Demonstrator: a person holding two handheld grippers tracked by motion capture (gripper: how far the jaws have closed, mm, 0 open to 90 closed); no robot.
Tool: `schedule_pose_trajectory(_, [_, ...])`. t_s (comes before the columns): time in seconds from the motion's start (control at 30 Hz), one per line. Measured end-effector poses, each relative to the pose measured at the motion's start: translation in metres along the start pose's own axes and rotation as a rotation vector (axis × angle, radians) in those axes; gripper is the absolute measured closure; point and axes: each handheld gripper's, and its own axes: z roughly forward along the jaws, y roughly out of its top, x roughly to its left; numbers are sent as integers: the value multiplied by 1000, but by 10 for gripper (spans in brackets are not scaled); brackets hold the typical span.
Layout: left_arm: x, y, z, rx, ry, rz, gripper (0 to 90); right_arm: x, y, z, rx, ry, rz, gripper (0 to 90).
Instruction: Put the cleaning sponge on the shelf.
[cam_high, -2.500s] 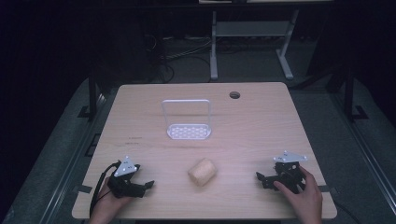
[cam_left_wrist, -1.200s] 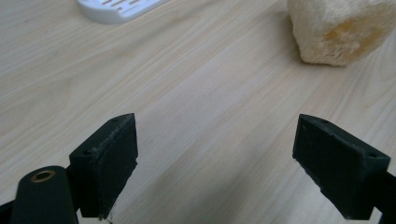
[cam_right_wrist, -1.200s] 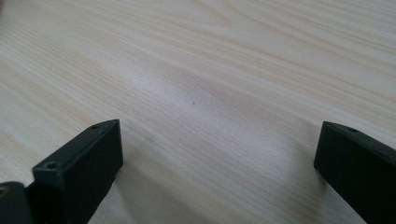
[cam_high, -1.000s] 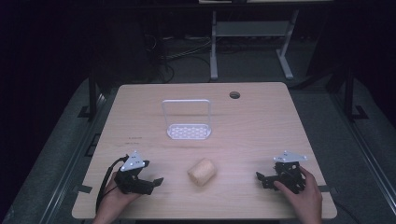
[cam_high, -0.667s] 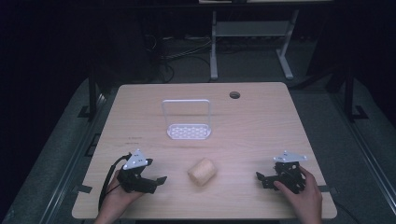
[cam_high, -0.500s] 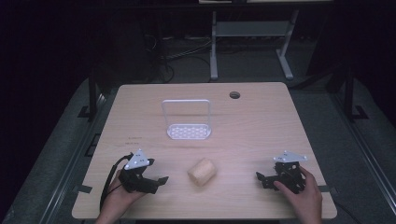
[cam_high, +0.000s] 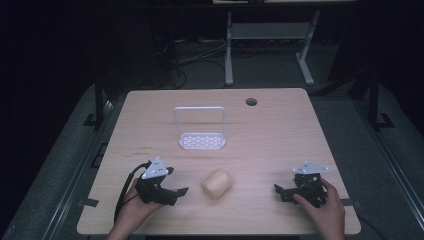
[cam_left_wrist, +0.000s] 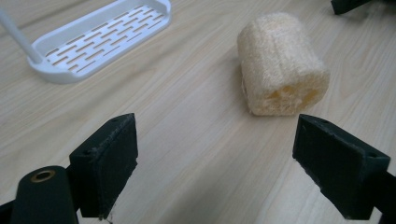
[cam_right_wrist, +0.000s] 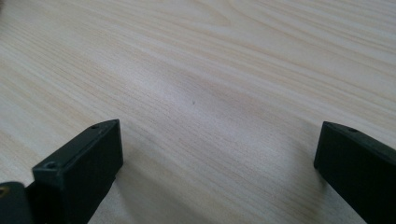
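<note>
Loofah chunk just sitting on the worktop

Left claw (cam_high: 172, 192) wide open, pointing at the loofah (cam_high: 216, 183) near-centre, not touching; right claw (cam_high: 281, 192) open too, well off right. White rack (cam_high: 201, 140) farther back.

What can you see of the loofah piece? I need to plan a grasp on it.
The pale beige, short cylindrical loofah piece looks fibrous and coarse, with a porous cut end showing holes. It lies on its side on the light wooden table, between both grippers, touched by neither. The open left gripper faces it.
</note>
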Motion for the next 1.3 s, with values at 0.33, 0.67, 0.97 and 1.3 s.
schedule_pose_trajectory(0.33, [-5,10,6,-4,-18,18,136,0,0,0,0,0,0,10])
schedule_pose_trajectory(0.67, [-10,21,13,-6,-38,37,136,0,0,0,0,0,0,10])
schedule_pose_trajectory(0.97, [-16,31,22,-6,-63,59,136,0,0,0,0,0,0,10])
schedule_pose_trajectory(1.3, [-26,44,34,-10,-94,82,136,0,0,0,0,0,0,10])
